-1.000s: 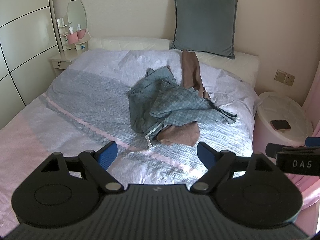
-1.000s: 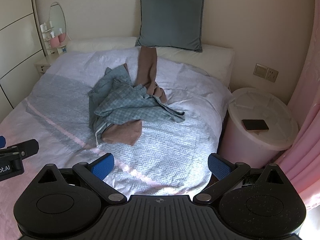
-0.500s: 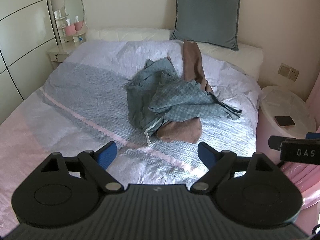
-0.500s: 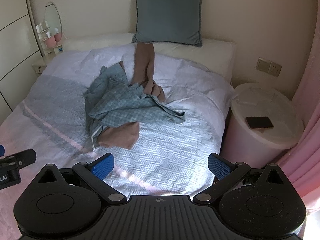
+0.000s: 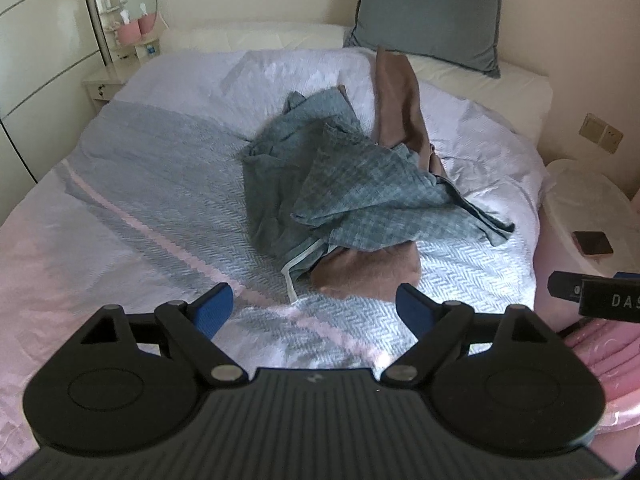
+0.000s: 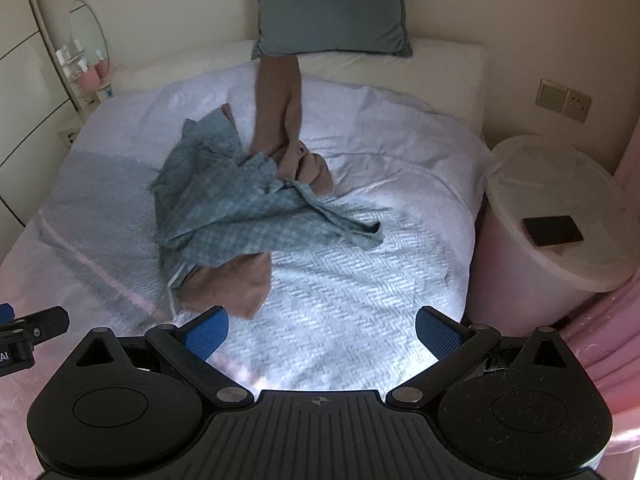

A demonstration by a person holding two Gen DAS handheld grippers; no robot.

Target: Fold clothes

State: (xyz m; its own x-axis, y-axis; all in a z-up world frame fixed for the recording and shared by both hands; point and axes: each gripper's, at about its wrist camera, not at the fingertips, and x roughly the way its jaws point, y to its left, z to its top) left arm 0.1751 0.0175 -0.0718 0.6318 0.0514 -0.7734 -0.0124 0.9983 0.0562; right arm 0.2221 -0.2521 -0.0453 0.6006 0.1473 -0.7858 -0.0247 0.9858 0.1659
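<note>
Two garments lie in one rumpled heap on the bed [image 5: 140,184] ahead of both my grippers: a blue-grey checked garment [image 5: 360,196] thrown over a brown garment [image 5: 368,268]. My left gripper [image 5: 314,310] hangs with its jaws spread wide and nothing between them, and the brown hem sits just beyond its right fingertip, with a white-edged blue corner trailing toward the gap. My right gripper [image 6: 320,330] is just as wide and empty; the brown hem [image 6: 236,284] lies just past its left fingertip. Beyond the heap, a long brown strip runs up toward the grey cushion [image 6: 330,4]. To the left of the heap the bedspread is bare and flat. To the right, a bare patch ends at the bed's edge, where a white round-lidded bin [image 6: 560,208] stands close, a dark phone [image 6: 554,230] on its lid.
</note>
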